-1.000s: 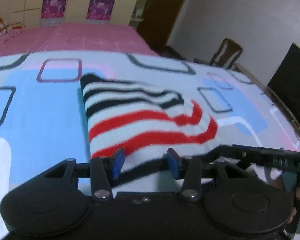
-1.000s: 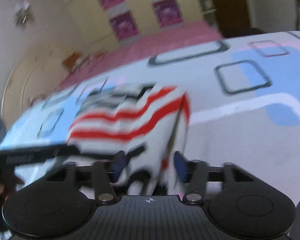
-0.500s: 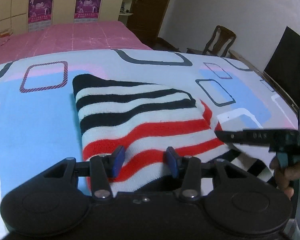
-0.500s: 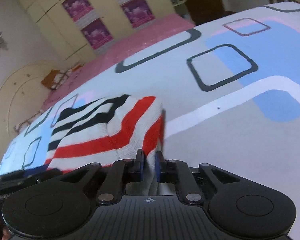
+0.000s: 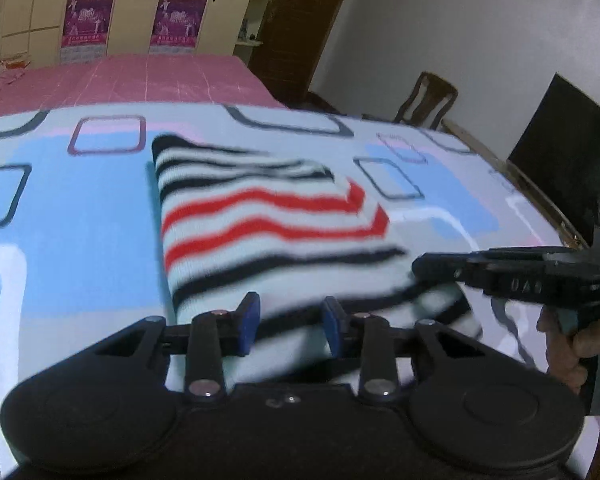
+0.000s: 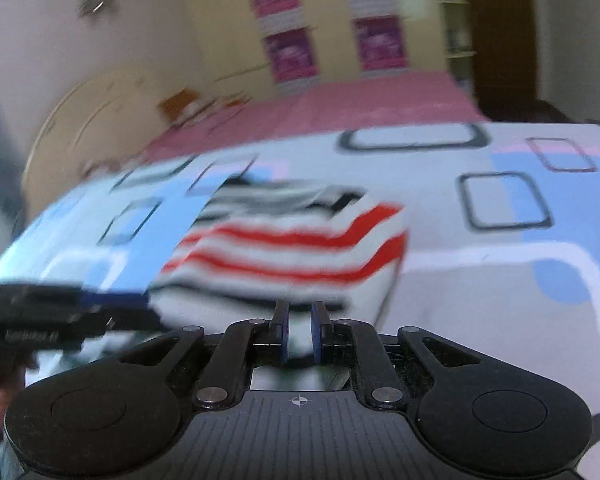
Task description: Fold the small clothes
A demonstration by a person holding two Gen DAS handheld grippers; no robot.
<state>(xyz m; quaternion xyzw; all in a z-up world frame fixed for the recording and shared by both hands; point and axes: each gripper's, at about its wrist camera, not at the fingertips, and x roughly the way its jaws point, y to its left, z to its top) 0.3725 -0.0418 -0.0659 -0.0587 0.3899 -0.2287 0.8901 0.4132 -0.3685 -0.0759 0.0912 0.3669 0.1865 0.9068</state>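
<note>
Left wrist view: our left tongs (image 5: 288,326) stand spread, blue pads (image 5: 249,320) to either side of the near edge of the striped sweater (image 5: 260,220), gripping nothing. We see the sweater lying folded on the patterned sheet (image 5: 72,224), black stripes at far and near ends, red in the middle. To its right our right tongs (image 5: 420,270) come in from the side, tip at the sweater's near right corner; the holding hand (image 5: 568,344) shows at the edge. A wooden chair (image 5: 424,100) and dark screen (image 5: 568,148) stand beyond.

Right wrist view, blurred: left tongs (image 6: 112,312) enter at left. Sweater (image 6: 292,248) centre. Right tongs (image 6: 299,332) nearly pressed together, pinching the sweater's near edge between the pads. Pink bed (image 6: 340,108) behind.
</note>
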